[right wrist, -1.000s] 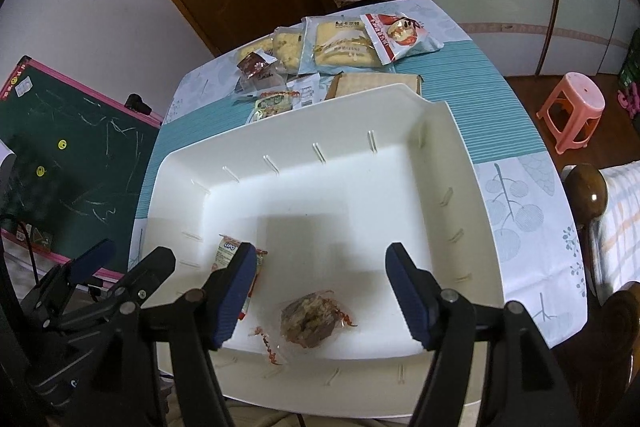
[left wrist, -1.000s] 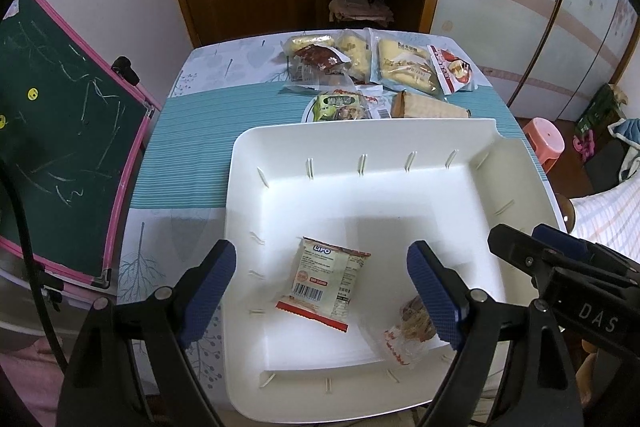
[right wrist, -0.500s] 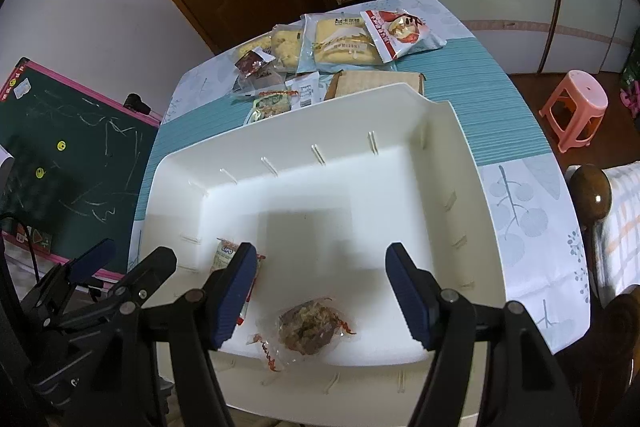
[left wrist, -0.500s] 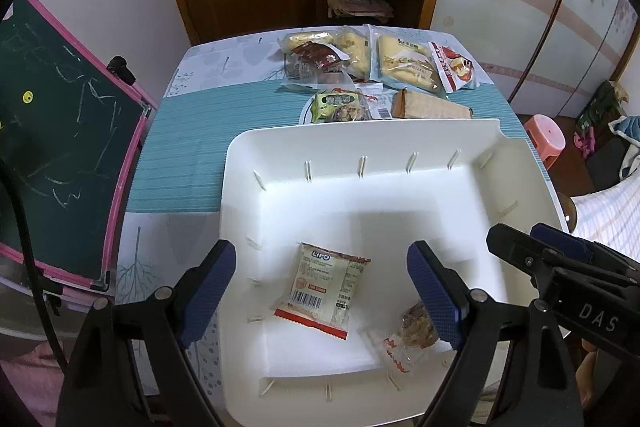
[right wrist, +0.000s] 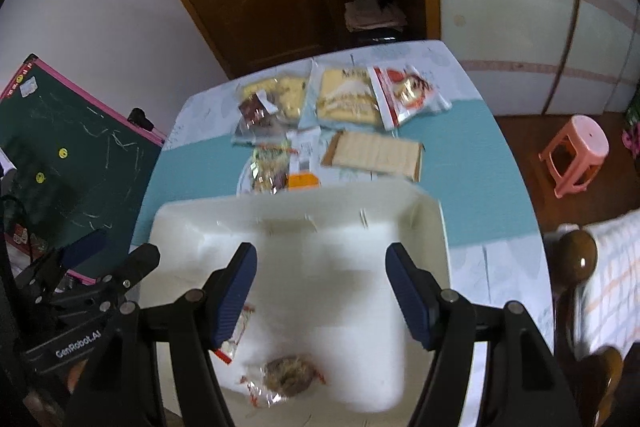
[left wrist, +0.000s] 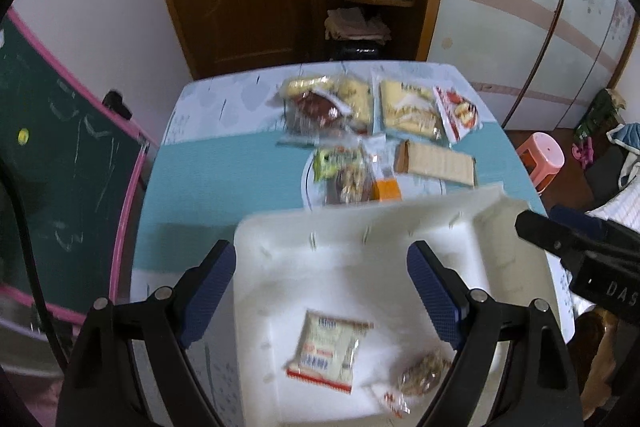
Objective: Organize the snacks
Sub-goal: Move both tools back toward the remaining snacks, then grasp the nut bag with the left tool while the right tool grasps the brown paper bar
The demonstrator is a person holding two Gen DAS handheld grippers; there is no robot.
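Fingers first: our left gripper (left wrist: 318, 293) and right gripper (right wrist: 320, 297) both stand apart with nothing between the pads, poised above the white bin (left wrist: 492, 211).

Contents of the bin: one white wafer packet (left wrist: 330, 355) lying flat, one clear-wrapped brown cake (right wrist: 290, 375) beside it.

Stock awaiting sorting, on the counter (right wrist: 472, 167) beyond the bin's far rim: flat biscuit sleeve (right wrist: 376, 151), yellow cake packs (right wrist: 348, 97), red-and-white bag (right wrist: 404, 93), smaller mixed wrappers (left wrist: 340, 171).

Handling, as we judge it: light, crinkly, slippery film; soft cakes crush, biscuits snap. We would take each by its crimped end seal or across its narrow edge, gently.
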